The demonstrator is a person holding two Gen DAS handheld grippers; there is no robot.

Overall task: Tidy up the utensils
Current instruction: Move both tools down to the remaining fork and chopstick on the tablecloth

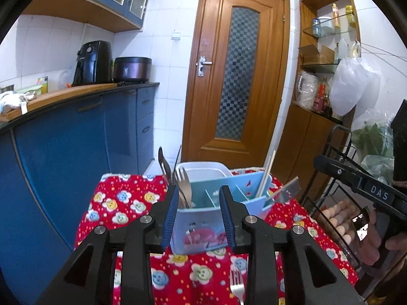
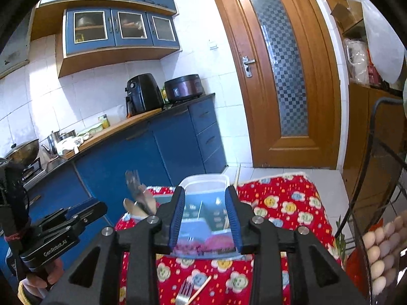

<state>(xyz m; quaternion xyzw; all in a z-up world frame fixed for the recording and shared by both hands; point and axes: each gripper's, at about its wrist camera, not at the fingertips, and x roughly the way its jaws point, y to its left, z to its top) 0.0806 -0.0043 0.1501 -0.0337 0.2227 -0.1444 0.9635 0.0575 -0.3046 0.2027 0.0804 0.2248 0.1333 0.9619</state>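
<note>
Both tools hover over the table with the red flower-print cloth (image 1: 132, 203), and neither carries anything. The left gripper (image 1: 199, 213) has its jaws spread apart, empty, and frames the near wall of the light blue utensil caddy (image 1: 201, 231), which stands just ahead of and between its fingers. The right gripper (image 2: 204, 218) is likewise spread and empty, aimed at the same caddy; that view is blurred, so contact cannot be judged.

Already sorted: a fork (image 1: 183, 178) and a wooden spoon (image 1: 184, 198) stand in the compartment just beyond the left finger, with a dark-handled utensil (image 1: 164, 165) upright outside that finger. A pale chopstick (image 1: 265, 175) leans in the compartment beyond the right finger. A white plastic container (image 1: 203, 169) sits behind the caddy.

Still loose: a metal fork (image 2: 184, 292) lies flat on the cloth below the right gripper's fingers, with a second chopstick (image 2: 201, 288) lying beside or across it; which, I cannot tell.

Judgement: the work stands between placements, partly done. The next move calls for lowering one gripper to the cloth, closing on the fork's thin handle, and lifting it into the cutlery compartment. A flat fork on soft cloth may slip from the pinch.
</note>
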